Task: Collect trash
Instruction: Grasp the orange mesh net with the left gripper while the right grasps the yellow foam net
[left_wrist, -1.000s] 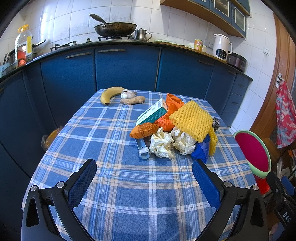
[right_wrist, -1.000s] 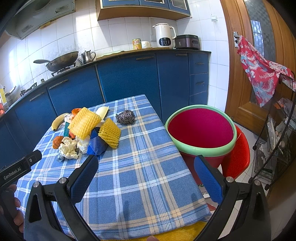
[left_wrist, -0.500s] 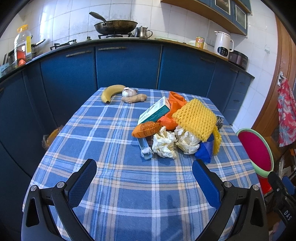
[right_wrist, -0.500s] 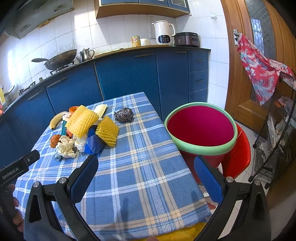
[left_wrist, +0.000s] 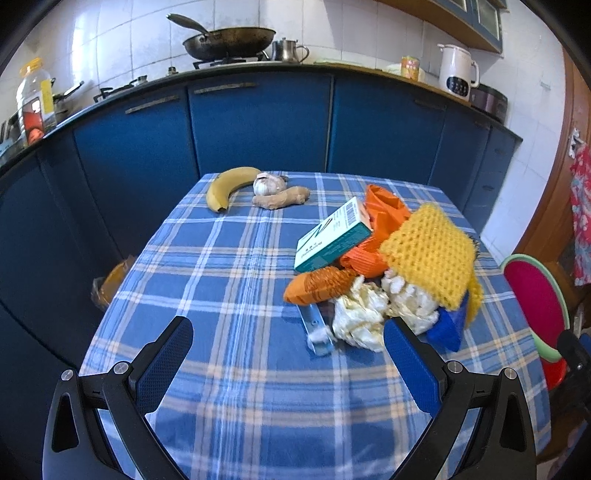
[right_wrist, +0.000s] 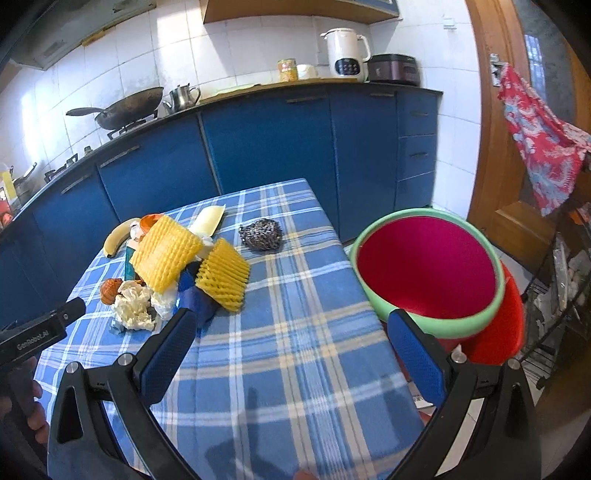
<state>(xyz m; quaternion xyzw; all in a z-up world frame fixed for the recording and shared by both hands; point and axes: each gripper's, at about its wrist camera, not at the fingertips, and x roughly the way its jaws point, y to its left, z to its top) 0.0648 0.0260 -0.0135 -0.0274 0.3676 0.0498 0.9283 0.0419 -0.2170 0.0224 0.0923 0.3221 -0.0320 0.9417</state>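
Note:
A pile of trash lies on the blue plaid tablecloth (left_wrist: 229, 266): yellow foam fruit net (left_wrist: 430, 254), crumpled white paper (left_wrist: 360, 319), teal box (left_wrist: 332, 236), orange wrappers (left_wrist: 319, 284) and a blue scrap (left_wrist: 448, 325). In the right wrist view the pile shows with a second yellow net (right_wrist: 223, 278) and a steel scourer (right_wrist: 261, 234). A red bin with a green rim (right_wrist: 428, 266) stands beside the table's right edge. My left gripper (left_wrist: 288, 350) is open and empty just short of the pile. My right gripper (right_wrist: 291, 339) is open and empty above the table's near right part.
A banana (left_wrist: 229, 184), garlic (left_wrist: 266, 182) and ginger (left_wrist: 282, 197) lie at the table's far end. Blue cabinets (left_wrist: 258, 122) run behind it. A wire rack (right_wrist: 561, 295) and a wooden door (right_wrist: 495, 110) stand to the right of the bin.
Both grippers have moved forward over the table toward the pile, which looks larger and nearer. Both stay open and empty.

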